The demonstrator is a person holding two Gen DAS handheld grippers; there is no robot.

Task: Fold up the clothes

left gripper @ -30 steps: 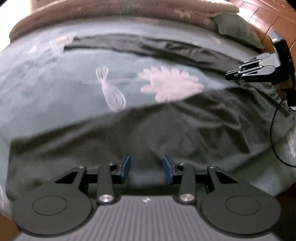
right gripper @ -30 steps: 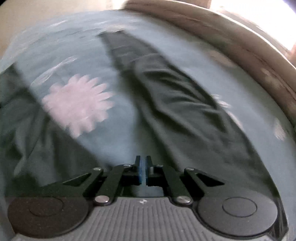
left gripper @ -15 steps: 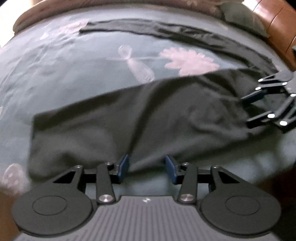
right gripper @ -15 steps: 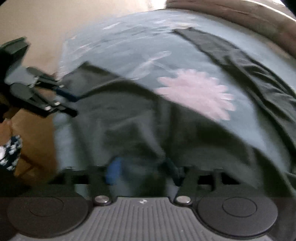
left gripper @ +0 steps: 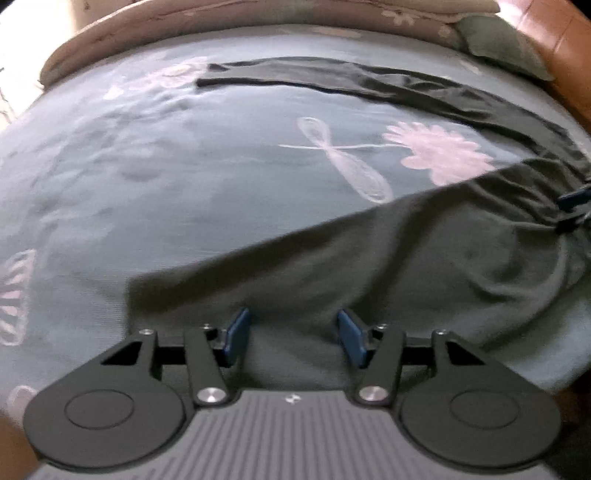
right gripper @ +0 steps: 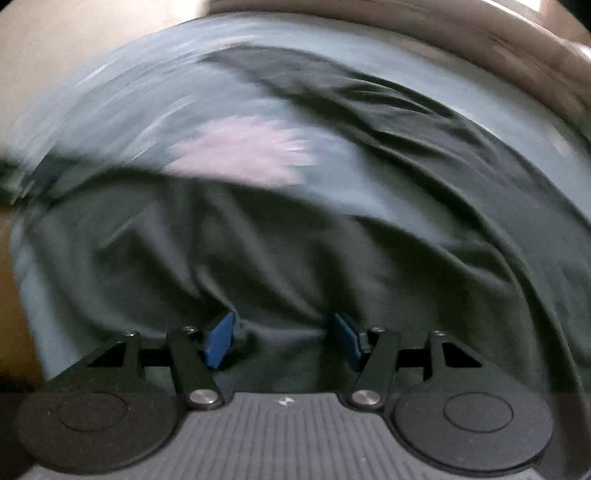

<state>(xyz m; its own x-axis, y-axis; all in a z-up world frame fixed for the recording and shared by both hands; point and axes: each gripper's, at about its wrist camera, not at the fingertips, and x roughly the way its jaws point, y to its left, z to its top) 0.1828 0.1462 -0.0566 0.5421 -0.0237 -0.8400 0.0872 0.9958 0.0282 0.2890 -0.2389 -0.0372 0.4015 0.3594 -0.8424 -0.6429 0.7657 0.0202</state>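
Observation:
Dark trousers (left gripper: 424, 251) lie spread on a grey-blue bed sheet (left gripper: 184, 177) with pink flower prints. One leg runs across the front, the other leg (left gripper: 388, 81) stretches along the far side. My left gripper (left gripper: 291, 338) is open, its blue pads just over the near leg's cloth, close to its left end. In the right wrist view my right gripper (right gripper: 282, 339) is open over the crumpled dark cloth (right gripper: 258, 258), with folds bunched between the pads. The right gripper's tip (left gripper: 574, 208) shows at the right edge of the left wrist view.
A brown quilt (left gripper: 258, 22) is rolled along the far edge of the bed. A green pillow (left gripper: 502, 44) lies at the far right by a brown wooden headboard (left gripper: 561, 48). The bed's near edge drops off beside the left gripper.
My right gripper went from shut to open and swung down onto the trousers near their right end. The left gripper stayed open and shifted toward the near leg's left end.

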